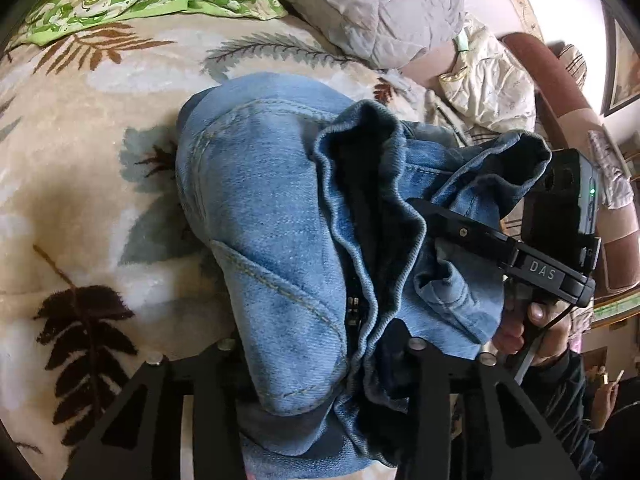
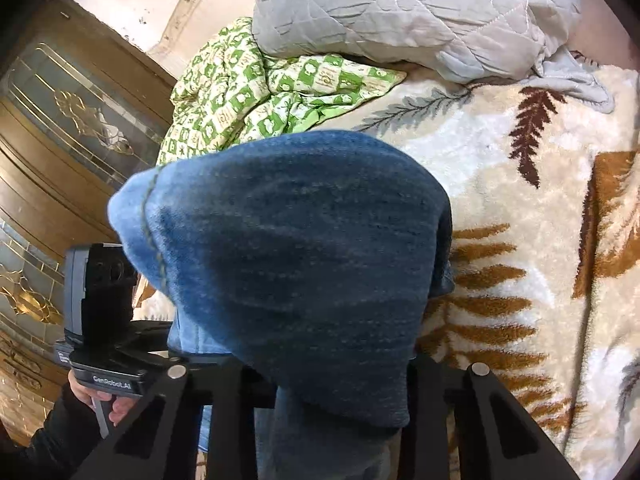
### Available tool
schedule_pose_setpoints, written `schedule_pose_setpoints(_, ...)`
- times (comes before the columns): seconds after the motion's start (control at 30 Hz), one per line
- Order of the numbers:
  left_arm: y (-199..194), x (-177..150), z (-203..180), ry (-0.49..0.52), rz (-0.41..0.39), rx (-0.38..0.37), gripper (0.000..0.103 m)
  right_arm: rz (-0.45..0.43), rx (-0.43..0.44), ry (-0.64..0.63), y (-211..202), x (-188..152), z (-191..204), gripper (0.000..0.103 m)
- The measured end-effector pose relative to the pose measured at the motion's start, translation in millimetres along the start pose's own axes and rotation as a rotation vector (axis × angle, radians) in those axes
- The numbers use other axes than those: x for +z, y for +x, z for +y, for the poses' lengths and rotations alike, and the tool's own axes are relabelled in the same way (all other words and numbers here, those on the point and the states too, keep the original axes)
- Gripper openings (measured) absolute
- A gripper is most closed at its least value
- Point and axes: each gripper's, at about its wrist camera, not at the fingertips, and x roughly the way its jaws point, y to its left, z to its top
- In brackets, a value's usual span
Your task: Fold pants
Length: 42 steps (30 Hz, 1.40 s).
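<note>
Blue jeans (image 1: 280,216) bunched and lifted over the leaf-print blanket (image 1: 80,160).

Denim thick, rather heavy but soft, probably not slippery; best taken at the waistband (image 1: 360,184) hem. Left gripper (image 1: 304,412) apparently closed on cloth at 6 o'clock, fingertips hidden. Right gripper (image 2: 332,400) also buried under denim, seemingly clamped. Grey quilted pillow (image 2: 400,12) at 12 o'clock, green patterned cloth (image 2: 248,92) at 11.

Pants (image 1: 260,200): blue denim, matt, coarse weave w/ stitched seams. Blanket (image 1: 80,168): plush fleece, fuzzy. Pillow (image 2: 400,12): grey quilted cloth. Grippers: matt black plastic, metal screws. Cabinet (image 2: 48,152): glossy wood.
</note>
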Motion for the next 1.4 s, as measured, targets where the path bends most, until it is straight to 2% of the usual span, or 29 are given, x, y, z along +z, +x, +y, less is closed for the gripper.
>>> schedule_pose_setpoints(0.3, -49.4, -21.2, -39.8, 0.042, 0.002, -0.067, 0.041, 0.008, 0.054, -0.008, -56.8, -11.3, 35.5, 0.028)
schedule_pose_setpoints(0.43, -60.4, -45.6, -50.4, 0.021, 0.032, -0.052, 0.041, 0.048, 0.054, -0.005, -71.3, -34.2, 49.5, 0.028)
schedule_pose_setpoints(0.53, -44.8, -60.0, -46.0, 0.022, 0.052, -0.008, 0.042, 0.079, 0.036, 0.012, -59.3, -52.2, 43.0, 0.028)
schedule_pose_setpoints(0.63, -14.3, -60.8, -23.6, 0.001, 0.084, 0.041, 0.043, 0.096, 0.007, 0.051, -30.4, -65.4, 24.2, 0.028)
schedule_pose_setpoints(0.67, -4.0, -60.7, -18.9, 0.009, 0.095, 0.069, 0.047, 0.098, 0.002, 0.067, -20.4, -69.6, 17.3, 0.028)
schedule_pose_setpoints(0.7, 1.6, -60.1, -15.9, 0.019, 0.098, 0.074, 0.05, 0.091, 0.002, 0.077, -14.7, -71.3, 13.9, 0.028)
schedule_pose_setpoints(0.83, 7.8, -59.7, -3.1, -0.007, 0.093, 0.021, 0.059, 0.057, -0.049, 0.057, -11.6, -73.9, 18.1, 0.029)
schedule_pose_setpoints(0.87, 7.5, -59.9, -3.7, -0.005, 0.089, 0.019, 0.061, 0.065, -0.063, 0.055, -12.3, -73.1, 19.9, 0.035)
schedule_pose_setpoints(0.9, 7.8, -61.0, -4.5, -0.002, 0.085, 0.015, 0.067, 0.073, -0.074, 0.059, -12.8, -72.3, 21.1, 0.039)
schedule_pose_setpoints(0.93, 6.3, -62.8, -5.5, 0.002, 0.081, 0.001, 0.07, 0.084, -0.076, 0.071, -15.8, -72.0, 20.8, 0.06)
schedule_pose_setpoints(0.97, 5.4, -63.3, -6.7, 0.003, 0.08, -0.004, 0.082, 0.077, -0.083, 0.081, -20.6, -71.6, 23.3, 0.081)
schedule_pose_setpoints(1.0, 3.7, -65.8, -9.4, 0.002, 0.079, 0.002, 0.091, 0.06, -0.094, 0.075, -26.9, -71.0, 26.1, 0.089)
schedule_pose_setpoints(1.03, 1.8, -66.2, -10.5, 0.0, 0.079, 0.02, 0.094, 0.044, -0.101, 0.064, -33.4, -71.3, 29.5, 0.1)
schedule_pose_setpoints(1.1, 0.2, -64.7, -13.5, 0.0, 0.076, 0.062, 0.099, 0.015, -0.106, 0.052, -52.9, -72.0, 35.4, 0.103)
schedule_pose_setpoints(1.13, -3.1, -64.6, -12.8, -0.002, 0.067, 0.06, 0.1, -0.006, -0.111, 0.047, -64.5, -73.1, 37.9, 0.103)
schedule_pose_setpoints(1.2, -14.3, -63.4, -9.5, -0.017, 0.037, 0.002, 0.1, -0.044, -0.131, 0.025, -85.5, -76.8, 40.8, 0.103)
schedule_pose_setpoints(1.3, -33.1, -60.4, -6.3, -0.035, -0.022, -0.058, 0.1, -0.13, -0.261, -0.09, -116.7, -80.1, 54.0, 0.103)
schedule_pose_setpoints(1.4, -49.1, -57.5, -4.6, -0.039, -0.079, -0.045, 0.1, -0.251, -0.422, -0.209, -140.3, -76.3, 66.5, 0.103)
